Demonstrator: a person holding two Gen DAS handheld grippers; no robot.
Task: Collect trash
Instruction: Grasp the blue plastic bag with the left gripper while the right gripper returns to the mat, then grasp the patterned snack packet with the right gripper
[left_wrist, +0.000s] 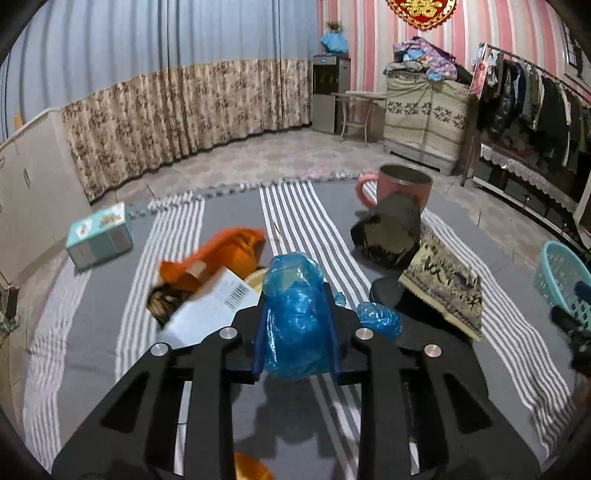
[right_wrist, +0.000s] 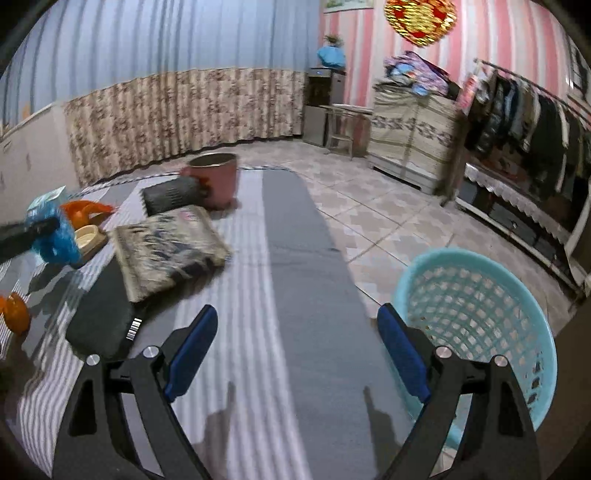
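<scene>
My left gripper (left_wrist: 295, 295) is shut on a crumpled blue plastic bag (left_wrist: 295, 321), held just above the grey striped tablecloth (left_wrist: 295, 218). The right wrist view shows that gripper and the blue bag (right_wrist: 55, 243) at the far left. A smaller blue scrap (left_wrist: 380, 319) lies right of the bag. An orange bag (left_wrist: 229, 247) and a white paper with a barcode (left_wrist: 210, 314) lie to its left. My right gripper (right_wrist: 297, 314) is open and empty over the cloth. Just right of it stands a teal mesh basket (right_wrist: 480, 258) past the table edge.
A pink mug (left_wrist: 404, 184) stands at the back with a black crumpled bag (left_wrist: 388, 232) in front of it. A patterned packet (left_wrist: 443, 291) lies on a flat black item (right_wrist: 99, 317). A teal tissue box (left_wrist: 99, 234) sits far left. Tiled floor, cabinets and a clothes rack lie beyond.
</scene>
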